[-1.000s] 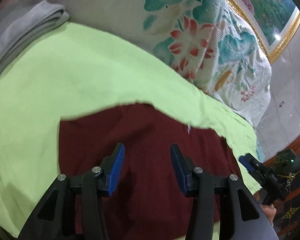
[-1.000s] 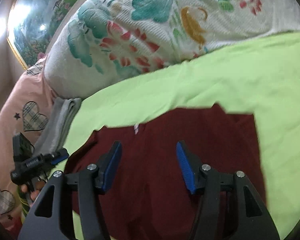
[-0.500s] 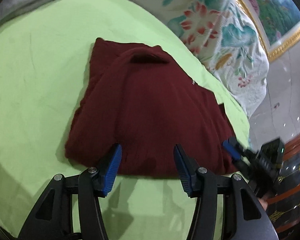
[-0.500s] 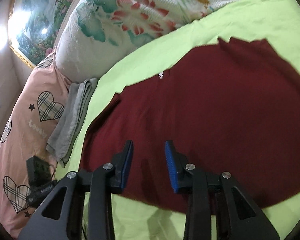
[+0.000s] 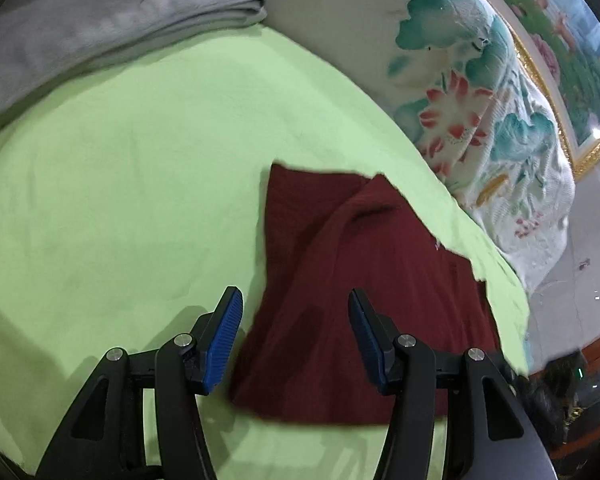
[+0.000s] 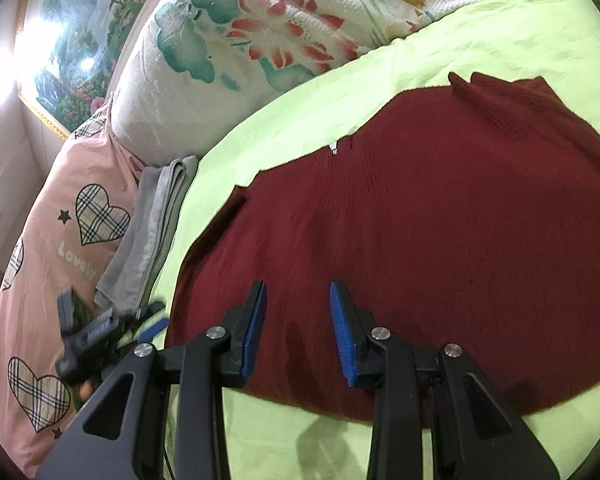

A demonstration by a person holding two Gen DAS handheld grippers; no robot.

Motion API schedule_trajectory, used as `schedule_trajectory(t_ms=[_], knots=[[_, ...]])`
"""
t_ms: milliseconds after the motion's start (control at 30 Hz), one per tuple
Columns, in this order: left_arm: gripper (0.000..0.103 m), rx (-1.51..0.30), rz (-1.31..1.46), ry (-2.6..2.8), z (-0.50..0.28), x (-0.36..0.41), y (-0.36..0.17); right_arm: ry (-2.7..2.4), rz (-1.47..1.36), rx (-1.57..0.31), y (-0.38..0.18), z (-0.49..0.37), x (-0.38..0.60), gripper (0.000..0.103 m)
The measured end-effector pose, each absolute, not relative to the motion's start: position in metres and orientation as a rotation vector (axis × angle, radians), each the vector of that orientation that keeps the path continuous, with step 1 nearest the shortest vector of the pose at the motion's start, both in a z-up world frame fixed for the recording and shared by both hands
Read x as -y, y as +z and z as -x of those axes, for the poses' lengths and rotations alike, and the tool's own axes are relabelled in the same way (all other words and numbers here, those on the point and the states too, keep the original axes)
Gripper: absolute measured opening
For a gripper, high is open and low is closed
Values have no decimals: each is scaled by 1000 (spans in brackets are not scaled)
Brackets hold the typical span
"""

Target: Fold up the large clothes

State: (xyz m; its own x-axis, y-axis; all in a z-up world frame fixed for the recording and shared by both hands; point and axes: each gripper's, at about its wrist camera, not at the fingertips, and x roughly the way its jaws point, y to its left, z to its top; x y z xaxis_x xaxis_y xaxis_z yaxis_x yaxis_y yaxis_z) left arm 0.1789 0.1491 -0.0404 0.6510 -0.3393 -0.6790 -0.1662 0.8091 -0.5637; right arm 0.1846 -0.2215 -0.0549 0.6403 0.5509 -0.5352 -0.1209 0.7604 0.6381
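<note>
A dark red knitted garment [image 5: 356, 280] lies folded flat on the light green sheet [image 5: 120, 184]; it also fills the middle of the right wrist view [image 6: 440, 240]. My left gripper [image 5: 294, 338] is open and empty, above the garment's near left corner. My right gripper [image 6: 298, 330] is open and empty, just above the garment's near edge. The left gripper [image 6: 100, 332] also shows blurred at the left of the right wrist view, beside the garment's left edge.
A folded grey cloth [image 5: 100, 24] lies at the far left of the sheet, also seen in the right wrist view [image 6: 152, 232]. A flowered white quilt [image 6: 260, 40] lies behind. A pink heart-print pillow [image 6: 52, 264] lies left. The bed edge and floor [image 5: 572, 280] are right.
Both grippers pulled back from over the garment to its near edge. The left one then swung left to the near left corner. The right jaws narrowed, then widened a little.
</note>
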Motion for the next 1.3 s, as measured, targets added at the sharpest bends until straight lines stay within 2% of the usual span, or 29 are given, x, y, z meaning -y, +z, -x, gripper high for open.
schedule_trajectory(t_ms=[100, 167, 233, 467, 533, 700, 800, 833, 867, 900, 933, 967, 1033, 1067, 1300], knots=[[56, -896, 650, -151, -149, -144, -45, 406, -598, -785, -54, -194, 216, 30], [64, -914, 648, -170, -131, -135, -48, 395, -600, -793, -55, -203, 212, 26], [69, -936, 671, -193, -118, -126, -56, 380, -600, -798, -56, -212, 207, 22], [86, -950, 724, -226, -123, -102, -74, 350, -575, -841, -69, -237, 190, 21], [87, -938, 747, -217, -132, -99, -77, 328, -575, -890, -91, -242, 186, 12], [91, -864, 809, -168, -155, -103, -80, 321, -597, -863, -96, -239, 191, 10], [89, -845, 790, -122, -171, -100, -76, 302, -551, -860, -94, -238, 186, 10], [83, -841, 774, -106, -178, -98, -74, 295, -537, -856, -94, -238, 183, 10], [65, -842, 769, -102, -182, -96, -74, 290, -526, -853, -94, -237, 182, 10], [53, -848, 770, -108, -187, -95, -75, 286, -516, -849, -94, -237, 181, 10], [33, -858, 778, -116, -193, -94, -76, 282, -509, -850, -95, -237, 180, 10], [24, -859, 786, -127, -197, -92, -75, 280, -507, -852, -95, -237, 179, 10], [15, -835, 754, -147, -201, -83, -63, 283, -503, -861, -95, -239, 179, 10], [14, -812, 727, -171, -202, -75, -53, 287, -507, -865, -95, -239, 180, 10], [14, -703, 562, -459, -203, 9, 13, 372, -582, -920, -97, -249, 192, 10]])
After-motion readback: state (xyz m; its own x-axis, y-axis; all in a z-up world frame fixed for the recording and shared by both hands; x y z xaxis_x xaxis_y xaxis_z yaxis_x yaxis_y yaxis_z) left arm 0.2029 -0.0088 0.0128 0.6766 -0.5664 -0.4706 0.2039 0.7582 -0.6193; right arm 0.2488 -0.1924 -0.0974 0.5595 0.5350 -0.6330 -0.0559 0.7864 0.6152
